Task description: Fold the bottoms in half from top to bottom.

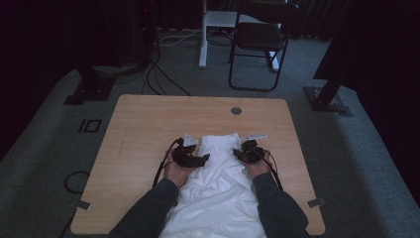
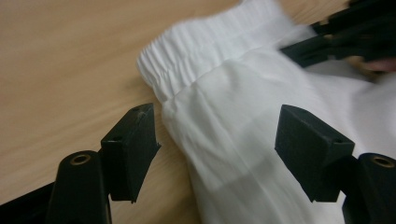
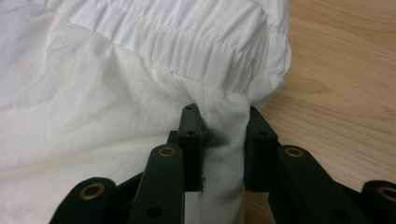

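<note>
A white garment with a gathered elastic waistband lies on the wooden table, waistband toward the far edge, the rest running back to the near edge between the person's forearms. No label, brand mark or writing can be read on the cloth or the grippers (the high view is dim and small, so fine print there may simply be lost).

The right gripper pinches a bunched fold of the garment just below the waistband corner; its view shows cloth squeezed between the two black jaws, with bare wood just beside it. The left gripper has its jaws spread wide, the garment's left edge lying between them untouched, one jaw over wood and one over cloth.

The high view gives what the gripper views cannot: both hands at either side of the waistband, a round hole in the tabletop, a folding chair and cables on the grey carpet. The left gripper view, slightly blurred, catches the right gripper at its upper right corner.
</note>
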Demonstrator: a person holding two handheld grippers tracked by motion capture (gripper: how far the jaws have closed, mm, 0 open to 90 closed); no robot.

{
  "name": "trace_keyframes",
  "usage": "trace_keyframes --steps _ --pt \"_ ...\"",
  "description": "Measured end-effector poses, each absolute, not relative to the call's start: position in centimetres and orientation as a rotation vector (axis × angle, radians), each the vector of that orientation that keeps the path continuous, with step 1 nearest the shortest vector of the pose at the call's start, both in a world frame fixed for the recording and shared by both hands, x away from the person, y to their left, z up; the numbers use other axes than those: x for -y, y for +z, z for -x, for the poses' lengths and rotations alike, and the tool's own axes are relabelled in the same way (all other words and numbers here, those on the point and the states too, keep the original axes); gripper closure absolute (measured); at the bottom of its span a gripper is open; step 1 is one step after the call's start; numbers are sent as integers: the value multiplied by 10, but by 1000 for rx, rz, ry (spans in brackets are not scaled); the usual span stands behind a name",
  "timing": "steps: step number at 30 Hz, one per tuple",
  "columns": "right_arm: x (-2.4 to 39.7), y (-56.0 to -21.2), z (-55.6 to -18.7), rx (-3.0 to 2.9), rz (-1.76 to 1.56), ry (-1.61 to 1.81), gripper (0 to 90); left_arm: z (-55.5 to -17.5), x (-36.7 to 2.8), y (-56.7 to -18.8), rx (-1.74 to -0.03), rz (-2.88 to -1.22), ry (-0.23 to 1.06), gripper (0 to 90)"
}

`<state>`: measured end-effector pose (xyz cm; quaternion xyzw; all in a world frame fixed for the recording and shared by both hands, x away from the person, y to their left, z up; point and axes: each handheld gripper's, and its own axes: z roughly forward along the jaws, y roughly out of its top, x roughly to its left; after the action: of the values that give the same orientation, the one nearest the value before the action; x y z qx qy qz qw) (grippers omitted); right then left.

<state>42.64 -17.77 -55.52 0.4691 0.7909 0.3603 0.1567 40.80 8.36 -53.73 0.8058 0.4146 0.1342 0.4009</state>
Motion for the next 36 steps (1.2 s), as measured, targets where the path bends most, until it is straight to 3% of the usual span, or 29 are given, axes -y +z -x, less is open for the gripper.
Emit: trace_keyframes --steps 5,10,14,18,25,30,31,34,36 --pt "179 -555 -430 -2270 -1357 1054 726 -424 -78 -554 -1107 -2018 232 204" --pt "179 -556 -432 -2262 -1367 1062 725 -428 -73 -556 -1099 -2043 264 164" --pt "178 -555 -433 -2265 -1361 1044 730 -428 -68 -556 -1047 -2103 317 170" --pt "175 -554 -434 -2264 -1354 1029 710 -427 -63 -554 -1031 -2172 392 241" --pt "160 -552 -430 -2303 -1292 934 432 -426 -59 -551 -1070 -2188 415 355" --pt "161 -552 -433 -2306 -1299 915 391 -425 -58 -550 -1077 -2195 415 381" --pt "161 -552 -434 -2311 -1297 912 425 -425 -58 -549 -1078 -2196 411 403" --pt "162 -549 -437 -2326 -1305 916 728 -425 -60 -548 -1089 -2177 362 536" --pt "162 -548 -441 -2335 -1329 947 824 -430 -64 -547 -1111 -2148 281 647"
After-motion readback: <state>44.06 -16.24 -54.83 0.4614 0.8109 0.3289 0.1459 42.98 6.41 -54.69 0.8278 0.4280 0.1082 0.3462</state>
